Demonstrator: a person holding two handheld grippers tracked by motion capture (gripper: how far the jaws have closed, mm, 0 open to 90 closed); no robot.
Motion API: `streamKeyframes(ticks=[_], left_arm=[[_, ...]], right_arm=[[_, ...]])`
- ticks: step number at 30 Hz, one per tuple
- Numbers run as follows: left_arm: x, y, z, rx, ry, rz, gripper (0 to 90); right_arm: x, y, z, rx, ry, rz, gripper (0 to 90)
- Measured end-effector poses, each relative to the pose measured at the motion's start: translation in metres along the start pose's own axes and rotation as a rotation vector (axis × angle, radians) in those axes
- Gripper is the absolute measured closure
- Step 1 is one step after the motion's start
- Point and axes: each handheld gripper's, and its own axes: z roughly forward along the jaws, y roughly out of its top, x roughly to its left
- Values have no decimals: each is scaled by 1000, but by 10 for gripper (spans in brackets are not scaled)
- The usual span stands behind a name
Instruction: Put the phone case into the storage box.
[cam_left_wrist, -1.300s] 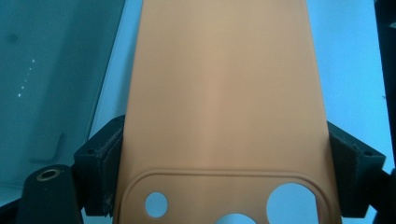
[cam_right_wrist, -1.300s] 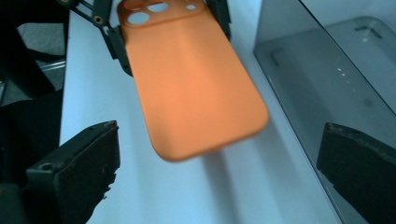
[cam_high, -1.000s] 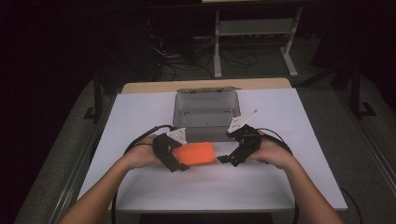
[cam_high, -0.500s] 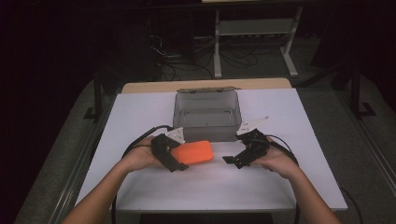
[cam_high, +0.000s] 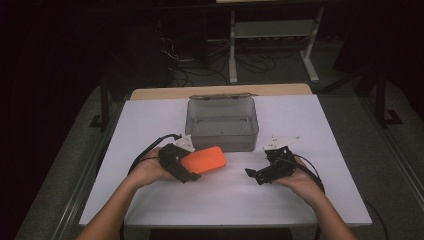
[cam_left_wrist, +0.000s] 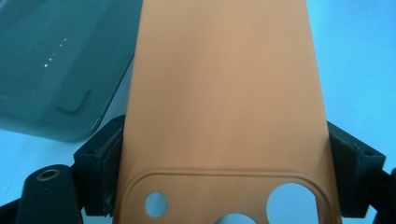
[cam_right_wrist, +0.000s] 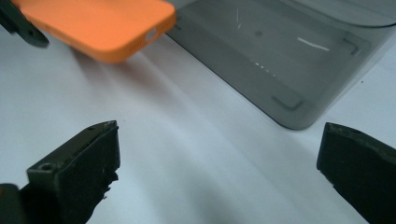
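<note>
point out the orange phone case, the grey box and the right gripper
orange phone case (cam_high: 205, 159), high view, middle of its flat back
grey box (cam_high: 222, 141), high view, its near wall
right gripper (cam_right_wrist: 219, 177), right gripper view, midway between its two open jaws

The white-topped table stood on a grey floor; a metal shelf frame and cables occupied the dark background.

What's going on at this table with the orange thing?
A person is working with two hand-held tongs. The left tongs are clamped on the sides of an orange phone case, held just in front of an empty grey plastic box. The right tongs are open, holding nothing, off to the case's right over the white table.
</note>
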Motion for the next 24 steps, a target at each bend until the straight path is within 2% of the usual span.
streamKeyframes(ticks=[5, 9, 11, 13, 16, 18, 20, 24], left_arm=[[-1, -2, 1, -9, 20, -34, 157], [-2, -3, -1, 5, 34, -46, 157], [-2, -3, -2, -10, 33, -59, 157], [-2, -3, -2, -11, 37, -64, 157], [-2, -4, -3, -10, 38, -71, 157], [-3, -5, -2, -12, 39, -79, 157], [-3, -6, -1, -12, 39, -89, 157], [-3, -7, 0, -6, 40, -103, 157]], right_arm=[[4, -1, 5, 27, -29, 20, 0], [7, -1, 7, 36, -21, 46, 0], [8, 0, 8, 47, -14, 65, 0], [8, 1, 9, 57, 14, 90, 0], [9, 1, 12, 65, 31, 97, 0], [10, 1, 13, 68, 27, 81, 0], [8, 1, 14, 55, 48, 105, 0], [7, 3, 18, 51, 25, 104, 0]])
